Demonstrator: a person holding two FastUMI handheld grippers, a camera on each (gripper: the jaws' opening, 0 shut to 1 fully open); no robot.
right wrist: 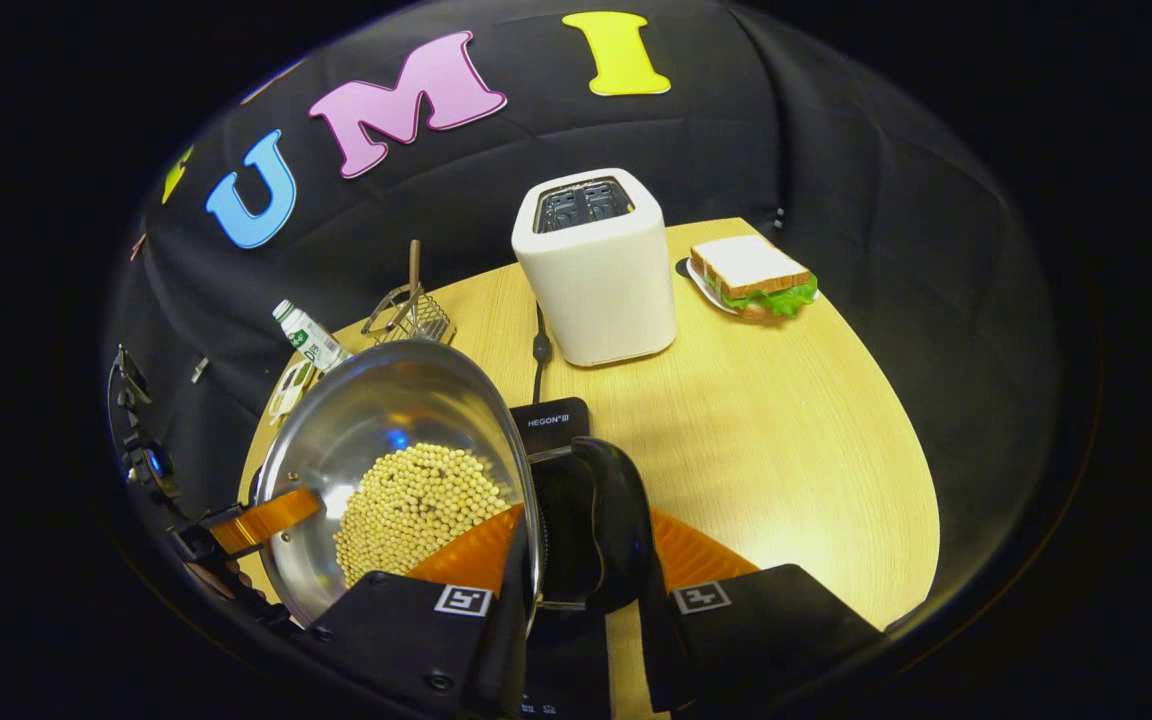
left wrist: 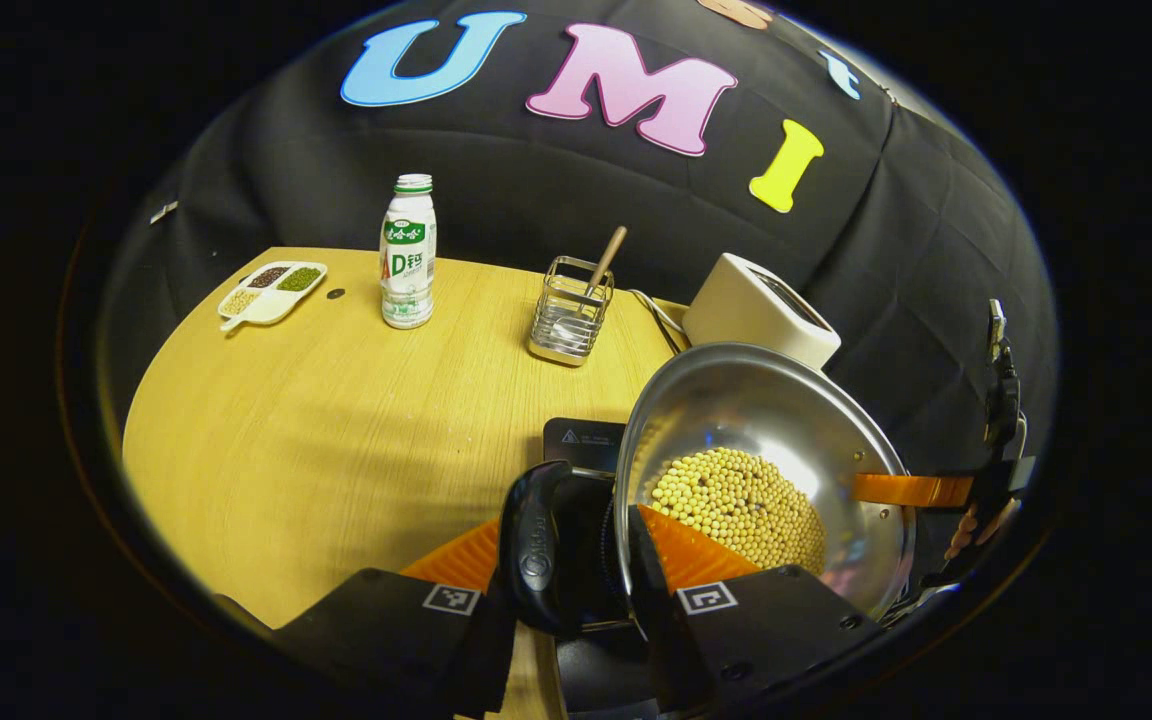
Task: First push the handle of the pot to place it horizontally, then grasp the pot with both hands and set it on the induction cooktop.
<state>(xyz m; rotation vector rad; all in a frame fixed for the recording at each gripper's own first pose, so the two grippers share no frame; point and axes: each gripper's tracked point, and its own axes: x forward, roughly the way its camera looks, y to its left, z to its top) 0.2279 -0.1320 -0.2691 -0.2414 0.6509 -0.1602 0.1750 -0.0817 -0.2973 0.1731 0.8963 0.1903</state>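
Gripping the pot (left wrist: 766, 440) from opposite sides, both grippers have their fingers closed narrowly over its two black side handles. In the left gripper view, the left gripper (left wrist: 586, 560) clamps the near handle (left wrist: 536, 545) at 6 o'clock, one finger inside the rim and one outside, with the steel bowl of the pot stretching away toward 3 o'clock. In the right gripper view, the right gripper (right wrist: 576, 560) does the same to the other handle (right wrist: 601, 535), with the pot (right wrist: 386, 420) lying toward 9 o'clock. Each view also catches the opposite gripper's finger hooked over the far rim. A heap of pale soybeans (left wrist: 741, 505) fills the bottom of the pot. Directly beneath and behind the pot sits the black induction cooktop (right wrist: 548, 422), its edge peeking out past the rim; whether the pot rests on it or hangs just above it cannot be told.

Around the wooden worktop (left wrist: 336, 430): a white toaster (right wrist: 596, 270) at 12 o'clock in the right gripper view, its cord (right wrist: 539, 350) running toward the cooktop, and a sandwich (right wrist: 754, 275) on a small plate at 1 o'clock. In the left gripper view, a wire holder (left wrist: 569, 310) with a wooden-handled utensil stands at 12 o'clock, a white drink bottle (left wrist: 408, 255) at 11 o'clock, and a divided dish (left wrist: 271, 290) of grains at 10 o'clock
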